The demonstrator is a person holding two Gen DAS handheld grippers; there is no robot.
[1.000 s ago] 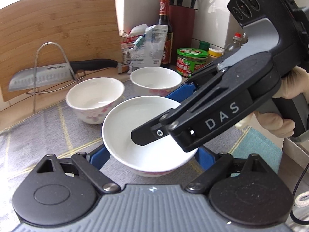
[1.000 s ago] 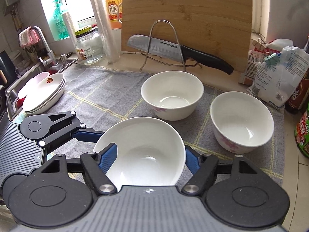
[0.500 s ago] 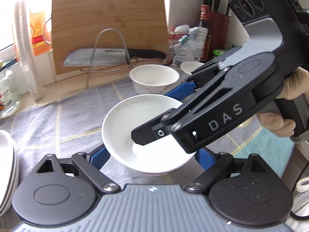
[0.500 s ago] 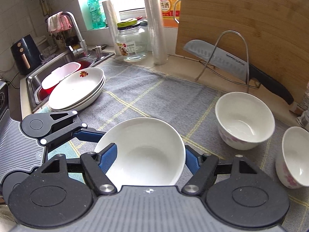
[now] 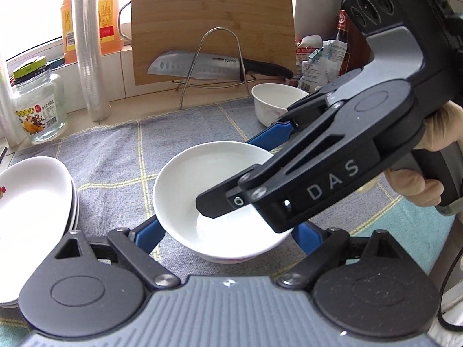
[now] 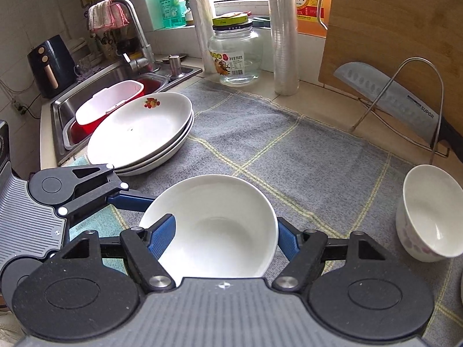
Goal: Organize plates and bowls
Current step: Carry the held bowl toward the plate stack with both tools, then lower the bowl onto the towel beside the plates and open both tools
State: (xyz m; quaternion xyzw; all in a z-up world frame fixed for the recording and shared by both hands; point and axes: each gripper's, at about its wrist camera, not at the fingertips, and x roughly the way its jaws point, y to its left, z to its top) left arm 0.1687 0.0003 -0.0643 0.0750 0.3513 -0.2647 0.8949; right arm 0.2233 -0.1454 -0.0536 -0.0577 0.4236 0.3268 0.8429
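Observation:
A white bowl (image 5: 208,190) (image 6: 220,225) is held above the grey mat by both grippers. My left gripper (image 5: 228,231) clasps its sides with blue fingers (image 5: 147,231). My right gripper (image 6: 225,234) is shut on the same bowl, one finger (image 6: 162,234) inside the rim; its black body (image 5: 332,173) crosses the left wrist view. A stack of white plates (image 6: 141,133) (image 5: 31,202) sits left by the sink. Another flowered bowl (image 6: 428,214) (image 5: 277,101) stands on the mat to the right.
A grey checked mat (image 6: 289,150) covers the counter. A knife on a wire rack (image 6: 399,107) and a bamboo board (image 6: 399,29) stand behind. A glass jar (image 6: 234,52), film rolls (image 6: 283,31) and a sink (image 6: 95,92) with a red-and-white container lie at the left back.
Both grippers have carried the bowl leftward across the mat, away from the two flowered bowls. The plate stack by the sink has come nearer.

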